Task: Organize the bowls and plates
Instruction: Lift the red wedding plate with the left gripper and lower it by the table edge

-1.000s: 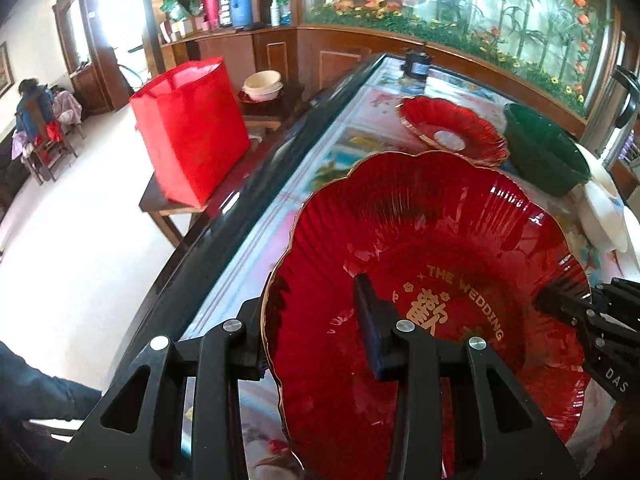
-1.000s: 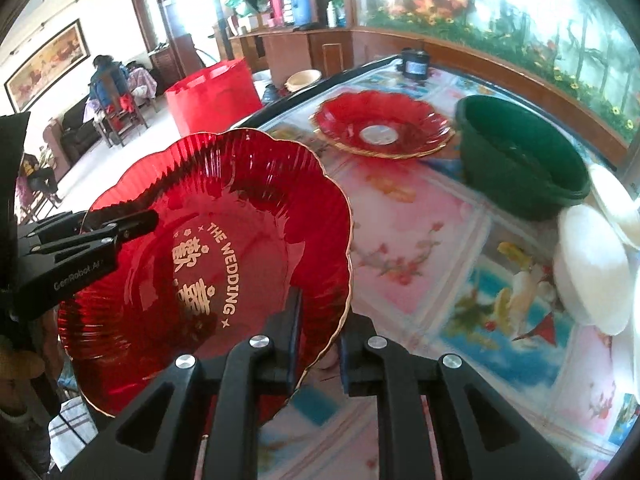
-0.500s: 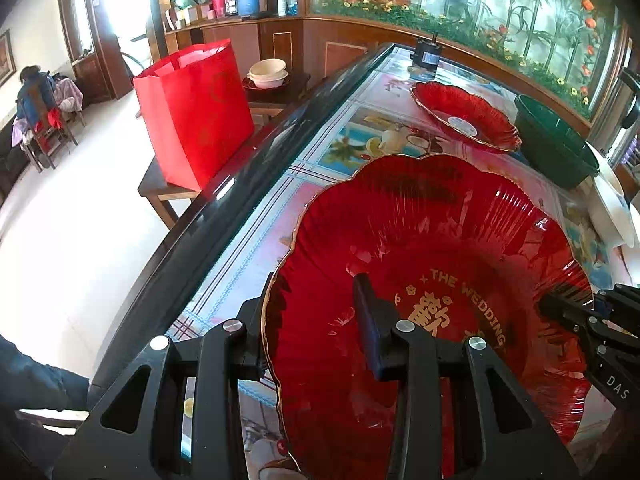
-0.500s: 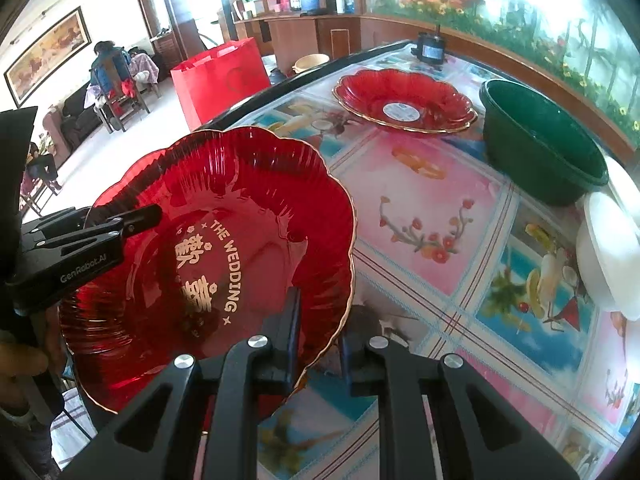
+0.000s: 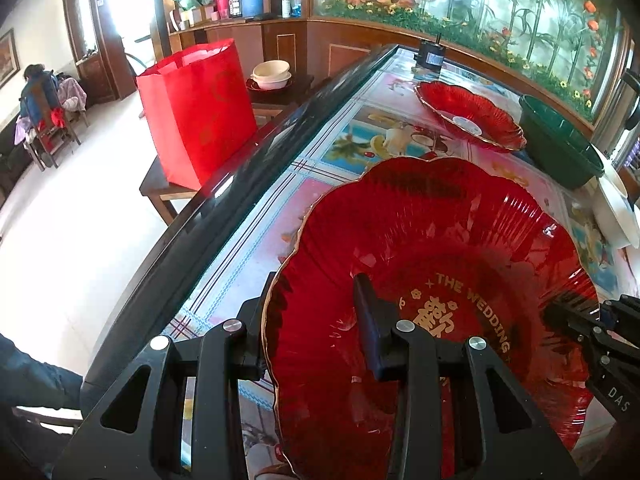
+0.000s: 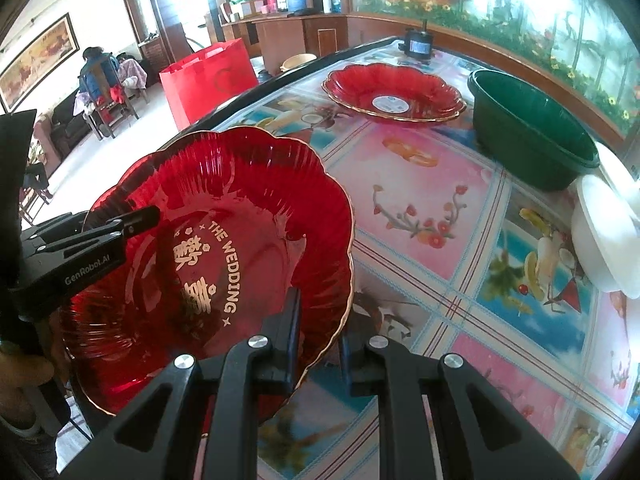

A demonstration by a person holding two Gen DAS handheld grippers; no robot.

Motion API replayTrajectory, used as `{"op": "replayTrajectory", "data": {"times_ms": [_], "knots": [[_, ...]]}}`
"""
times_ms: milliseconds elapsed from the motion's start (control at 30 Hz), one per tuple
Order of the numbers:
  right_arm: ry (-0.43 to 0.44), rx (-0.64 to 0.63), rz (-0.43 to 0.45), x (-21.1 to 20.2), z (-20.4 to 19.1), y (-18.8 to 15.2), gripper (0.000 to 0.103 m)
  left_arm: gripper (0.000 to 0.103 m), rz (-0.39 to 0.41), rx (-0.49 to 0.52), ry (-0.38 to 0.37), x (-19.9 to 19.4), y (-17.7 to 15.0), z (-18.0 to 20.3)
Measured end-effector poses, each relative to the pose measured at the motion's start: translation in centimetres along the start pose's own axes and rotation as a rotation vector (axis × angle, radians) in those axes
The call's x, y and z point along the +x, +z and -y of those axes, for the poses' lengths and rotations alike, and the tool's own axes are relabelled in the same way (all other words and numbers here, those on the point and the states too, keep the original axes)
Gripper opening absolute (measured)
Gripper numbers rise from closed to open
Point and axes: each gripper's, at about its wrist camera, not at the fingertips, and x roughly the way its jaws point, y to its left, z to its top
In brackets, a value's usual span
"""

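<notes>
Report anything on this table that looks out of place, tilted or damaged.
Nothing looks broken or spilled. The only oddity: the white bowls beside the green basin lie tipped on their sides rather than stacked upright.

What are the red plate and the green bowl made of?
Red plate: see-through and glossy with ribbed edges and a gold rim, so glass or clear hard plastic; the pictures cannot settle which. Green bowl: opaque, dull sheen, thick rolled rim, so probably plastic.
</notes>
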Motion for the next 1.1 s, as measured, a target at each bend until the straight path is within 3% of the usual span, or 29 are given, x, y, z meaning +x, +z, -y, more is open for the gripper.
{"op": "replayTrajectory", "data": {"times_ms": [300, 367, 433, 500, 667, 1100], "knots": [[0.04, 0.036, -0.017, 0.2, 0.2, -0.3, 0.02, 0.041, 0.011, -0.029, -0.008, -0.4, -0.2, -0.8], [0.032, 0.039, -0.012, -0.1, 0.4, -0.3, 0.025, 0.064, 0.017, -0.037, -0.008, -0.7, -0.2, -1.1], [0.031, 0.051, -0.006, -0.6, 0.8, -0.3, 0.034, 0.07, 0.034, -0.048, -0.01, -1.3, -0.3, -1.4], [0.035, 0.064, 0.0, -1.1, 1.2, -0.4, 0.044, 0.07, 0.052, -0.045, -0.002, -2.2, -0.3, -1.5], [0.031, 0.077, 0.011, -2.3, 2.0, -0.4, 0.047, 0.07, 0.06, -0.021, -0.022, -3.9, 0.2, -0.9], [0.012, 0.11, 0.075, -5.6, 4.7, 1.4, 0.055, 0.07, 0.173, 0.093, -0.114, -9.2, 3.8, 4.1]]}}
